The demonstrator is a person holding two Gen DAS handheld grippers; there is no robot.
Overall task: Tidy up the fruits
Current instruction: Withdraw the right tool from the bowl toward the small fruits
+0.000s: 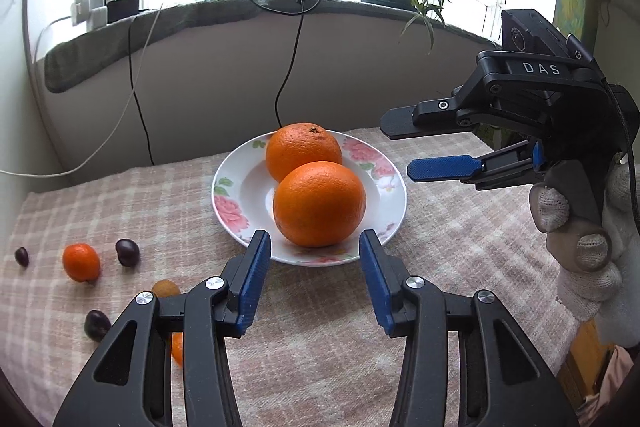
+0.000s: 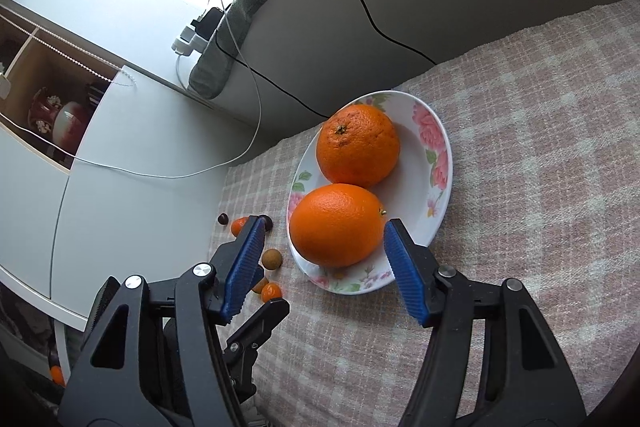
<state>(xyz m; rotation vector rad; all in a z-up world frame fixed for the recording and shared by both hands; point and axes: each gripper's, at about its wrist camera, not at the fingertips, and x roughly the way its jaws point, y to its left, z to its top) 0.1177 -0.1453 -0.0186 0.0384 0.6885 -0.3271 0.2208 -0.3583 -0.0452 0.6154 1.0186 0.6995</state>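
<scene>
Surface: checked cloth [image 1: 460, 227] covered the desk.
Left gripper [image 1: 316, 251]: spread, empty, plate [image 1: 236, 187] just ahead.
Right gripper [image 2: 324, 251]: spread, empty, flanking near orange [image 2: 336, 225].
Advice: centre pads, close gently.

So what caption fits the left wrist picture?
Two oranges on a flowered plate, both open grippers nearby.

The counter [image 1: 460, 227] is covered by a pink and white checked cloth [image 1: 160, 207]. A flowered plate [image 1: 228, 195] stands on the cloth toward the wall. Left of the plate, loose small fruit lies on the cloth: a small orange [image 1: 81, 262], three dark fruits [image 1: 127, 252] and a brownish round one [image 1: 165, 287], all apart from the plate.
</scene>
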